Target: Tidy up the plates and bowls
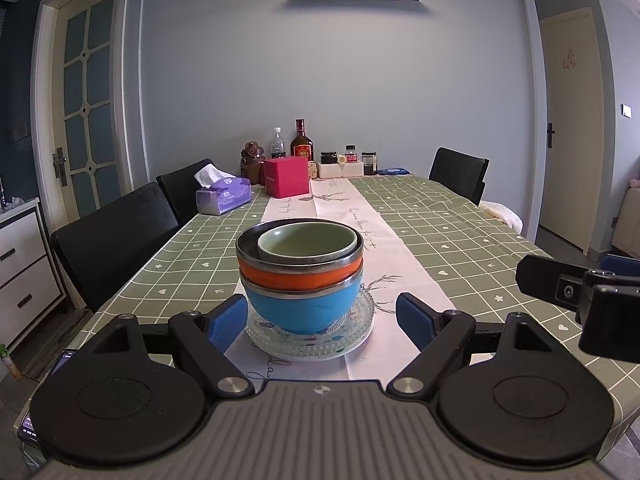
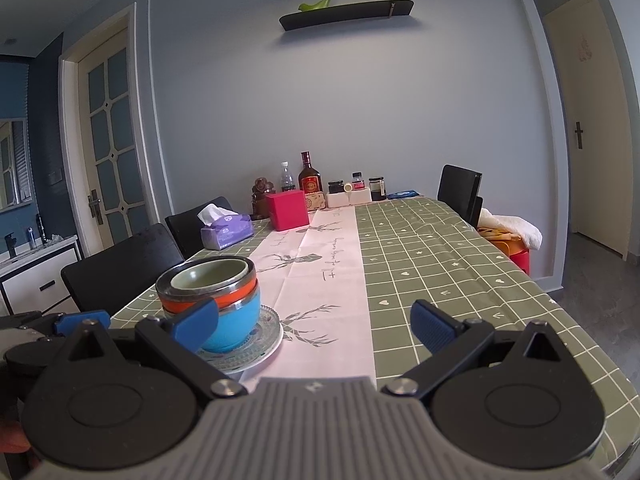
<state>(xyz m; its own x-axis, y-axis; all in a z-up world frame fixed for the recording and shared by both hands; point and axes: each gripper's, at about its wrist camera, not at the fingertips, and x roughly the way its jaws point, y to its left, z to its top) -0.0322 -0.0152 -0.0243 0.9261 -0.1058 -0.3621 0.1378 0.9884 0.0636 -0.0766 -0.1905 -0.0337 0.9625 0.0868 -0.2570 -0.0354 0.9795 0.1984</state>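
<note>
Seemingly done stacking: bowl stack [image 1: 300,276] on glass plates [image 1: 360,330], left tongs [image 1: 320,318] and right tongs [image 2: 316,326] wide, empty; next, withdraw.

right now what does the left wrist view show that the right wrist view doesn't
Only the left wrist view shows the right gripper from outside, at its right edge, and a phone lower left. Only the right wrist view shows the left gripper at its left edge, and a red stool beside the table. Both show the green bowl nested in the orange bowl and blue bowl, on glass plates.
</note>
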